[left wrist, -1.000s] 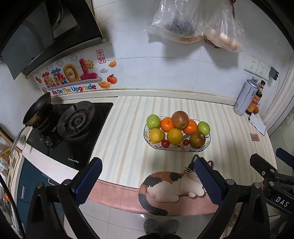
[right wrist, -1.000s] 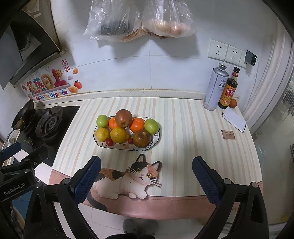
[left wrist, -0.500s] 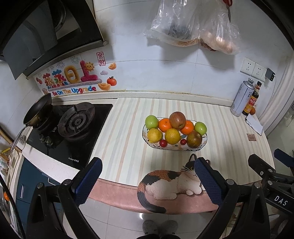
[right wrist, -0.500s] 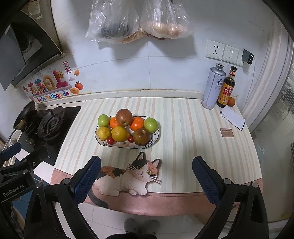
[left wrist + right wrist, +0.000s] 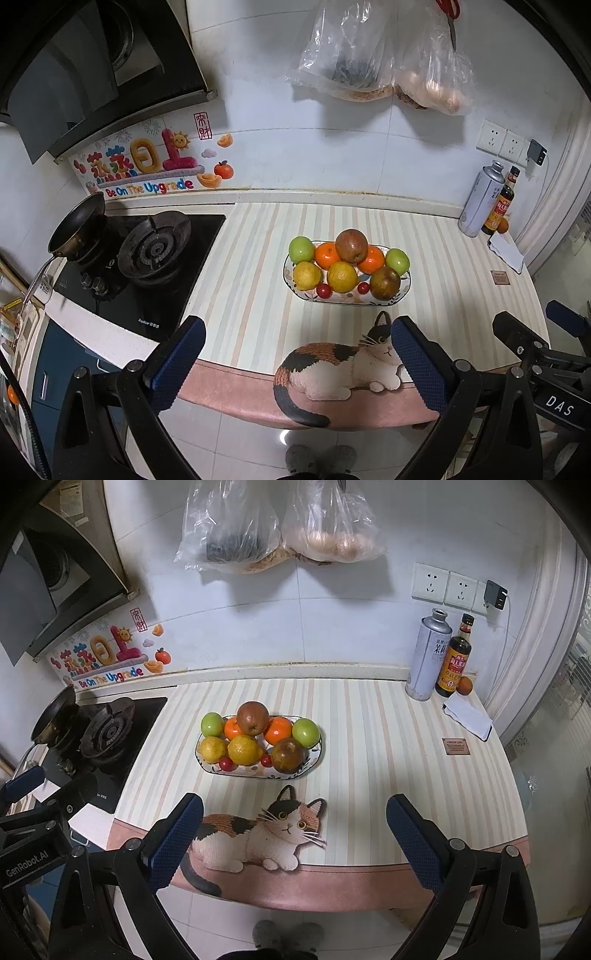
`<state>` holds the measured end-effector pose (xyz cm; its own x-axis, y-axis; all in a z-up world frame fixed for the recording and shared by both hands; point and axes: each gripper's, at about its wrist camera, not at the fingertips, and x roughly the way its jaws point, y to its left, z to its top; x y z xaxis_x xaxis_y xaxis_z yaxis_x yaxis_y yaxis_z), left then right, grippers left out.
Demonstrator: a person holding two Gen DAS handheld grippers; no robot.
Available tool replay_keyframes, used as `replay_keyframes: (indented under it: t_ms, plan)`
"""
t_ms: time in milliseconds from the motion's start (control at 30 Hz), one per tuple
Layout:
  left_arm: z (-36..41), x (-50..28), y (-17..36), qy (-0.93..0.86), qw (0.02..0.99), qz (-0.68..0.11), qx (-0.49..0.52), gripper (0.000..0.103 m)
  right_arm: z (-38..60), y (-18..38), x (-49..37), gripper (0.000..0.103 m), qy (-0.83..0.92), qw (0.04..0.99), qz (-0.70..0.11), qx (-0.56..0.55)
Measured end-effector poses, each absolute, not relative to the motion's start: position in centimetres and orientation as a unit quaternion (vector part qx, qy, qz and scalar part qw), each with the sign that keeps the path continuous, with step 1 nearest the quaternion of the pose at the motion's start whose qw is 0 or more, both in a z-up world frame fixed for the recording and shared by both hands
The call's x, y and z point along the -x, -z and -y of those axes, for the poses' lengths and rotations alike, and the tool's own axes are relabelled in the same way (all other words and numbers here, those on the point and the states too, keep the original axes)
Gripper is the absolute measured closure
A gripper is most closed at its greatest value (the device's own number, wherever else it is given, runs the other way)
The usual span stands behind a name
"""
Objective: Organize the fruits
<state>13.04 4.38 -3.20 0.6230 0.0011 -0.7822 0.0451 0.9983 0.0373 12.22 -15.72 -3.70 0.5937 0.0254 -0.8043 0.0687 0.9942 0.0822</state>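
Showing both tools held back off the near edge of the table (image 5: 369, 738), high above the floor. The left hand-held gripper (image 5: 295, 365) and the right hand-held gripper (image 5: 295, 842) each stand with jaws spread wide and nothing between the blue pads, a posture that gives both cameras a full view of the work area.

The fruits sit gathered on 1 patterned oval plate (image 5: 314, 753) near the middle of the striped table, just behind the printed cat (image 5: 258, 834). Counted from the right wrist view: 2 green apples (image 5: 212, 724), 2 oranges (image 5: 277, 730), 2 yellow citrus fruits (image 5: 244, 749), 2 reddish-brown apples (image 5: 252, 716) and 2 small red fruits (image 5: 226, 763). They are packed touching one another, 1 reddish-brown apple riding on top at the back, probably because the plate is too shallow to hold all in a single layer.

A lone orange fruit (image 5: 464, 685) rests apart at the far right, beside the sauce bottle (image 5: 453, 657) and metal can (image 5: 428, 653). The stove (image 5: 147, 254) lies to the left.

Such a filled plate fits either fruits awaiting sorting or fruits already gathered.
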Motion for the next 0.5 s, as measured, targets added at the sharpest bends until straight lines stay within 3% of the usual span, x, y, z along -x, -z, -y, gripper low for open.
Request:
replay_keyframes:
  t_ms: [500]
  plan:
    - [-3.80,-12.70,2.74,0.018,0.903,-0.428,-0.032,0.000,15.95,2.90,-11.80,0.002,0.014,0.893,-0.446,-0.054]
